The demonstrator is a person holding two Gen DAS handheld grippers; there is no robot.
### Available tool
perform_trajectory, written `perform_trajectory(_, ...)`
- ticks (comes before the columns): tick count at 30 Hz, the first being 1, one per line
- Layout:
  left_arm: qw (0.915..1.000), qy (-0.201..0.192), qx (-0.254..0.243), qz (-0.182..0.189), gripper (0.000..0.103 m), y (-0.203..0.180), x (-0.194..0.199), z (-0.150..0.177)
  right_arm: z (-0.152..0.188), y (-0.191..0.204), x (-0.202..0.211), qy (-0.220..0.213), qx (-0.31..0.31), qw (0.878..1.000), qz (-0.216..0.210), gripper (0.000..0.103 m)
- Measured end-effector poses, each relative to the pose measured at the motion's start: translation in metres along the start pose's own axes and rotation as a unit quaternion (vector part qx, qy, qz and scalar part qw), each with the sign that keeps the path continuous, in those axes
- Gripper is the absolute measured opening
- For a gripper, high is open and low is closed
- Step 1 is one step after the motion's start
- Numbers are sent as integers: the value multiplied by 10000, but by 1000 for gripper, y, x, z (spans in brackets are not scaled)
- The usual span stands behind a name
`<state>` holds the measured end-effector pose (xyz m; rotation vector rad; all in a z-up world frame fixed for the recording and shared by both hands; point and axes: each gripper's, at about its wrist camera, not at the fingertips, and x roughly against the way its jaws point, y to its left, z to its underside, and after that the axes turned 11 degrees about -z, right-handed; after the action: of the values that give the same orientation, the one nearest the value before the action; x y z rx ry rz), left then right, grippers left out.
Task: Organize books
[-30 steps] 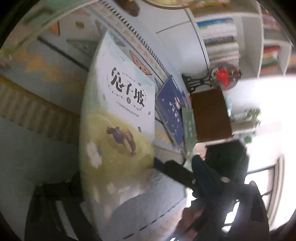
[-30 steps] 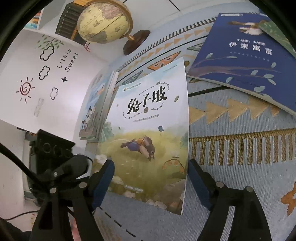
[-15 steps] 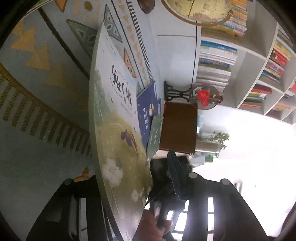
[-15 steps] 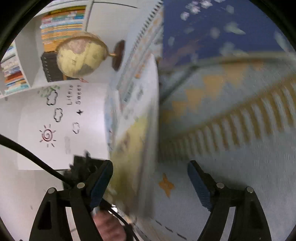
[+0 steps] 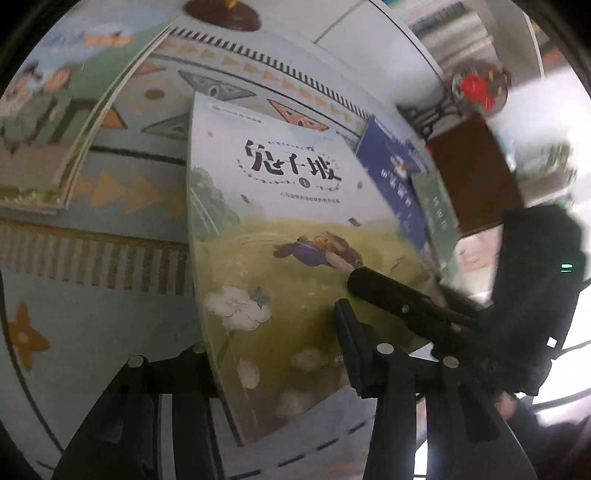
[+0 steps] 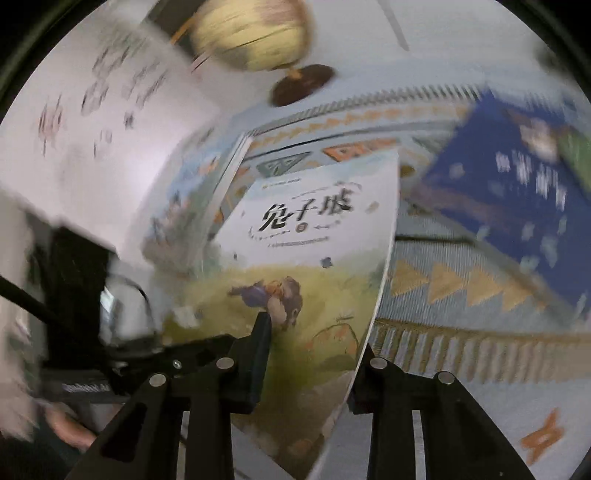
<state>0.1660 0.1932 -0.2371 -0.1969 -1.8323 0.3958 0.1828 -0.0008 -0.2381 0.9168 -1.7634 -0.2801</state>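
The rabbit book [image 5: 280, 229] is raised off the patterned rug [image 5: 92, 254], its near edge pinched by the left gripper [image 5: 273, 365] and right gripper [image 6: 310, 354], whose jaws are closing on it. Thin and glossy, it probably flexes and slips; gripping near the spine looks safest.

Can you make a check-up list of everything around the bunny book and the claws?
Surface: blue patterned rug, with books lying on it.
Job's things: rabbit book, tilted up off the rug; blue book with green book overlapping it; book pile lying flat.
Clutter: globe, red ornament, brown box.
Grippers: left claw grips the rabbit book's bottom left edge; right claw is closing on its bottom right edge, with the book between the fingers.
Cables: one black cable beside the right claw.
Surroundings: white bookshelf, blurred; white wall with doodles.
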Motion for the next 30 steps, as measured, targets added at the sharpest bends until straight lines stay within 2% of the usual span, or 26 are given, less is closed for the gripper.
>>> perform_trajectory(3,9982,-222,-372,-403,41,-12,8,3,6,23,-4,148,819,9956,426,32)
perform_trajectory(5,9968,-399,-480,-503,41,-17,17,3,7,34,-1,55,1184,9912,591,30)
perform_trajectory(9,9926,-803,-641,-647,42,-23,48,-4,2,40,17,-262,1333,9897,454,29)
perform_trajectory(13,9882,-1160,-640,-774,42,-14,82,-14,-15,67,24,-515,1535,9860,399,29)
perform_trajectory(17,9820,-1527,-660,-900,42,9,118,-29,-39,107,17,-816,1770,9804,300,29)
perform_trajectory(21,9777,-1711,-756,-950,42,46,139,-49,-67,145,-5,-1048,1852,9768,235,29)
perform_trajectory(26,9786,-1680,-812,-865,42,93,146,-71,-92,179,-49,-1152,1683,9784,329,29)
perform_trajectory(30,9826,-1491,-829,-740,42,132,134,-87,-108,189,-87,-1078,1386,9837,390,29)
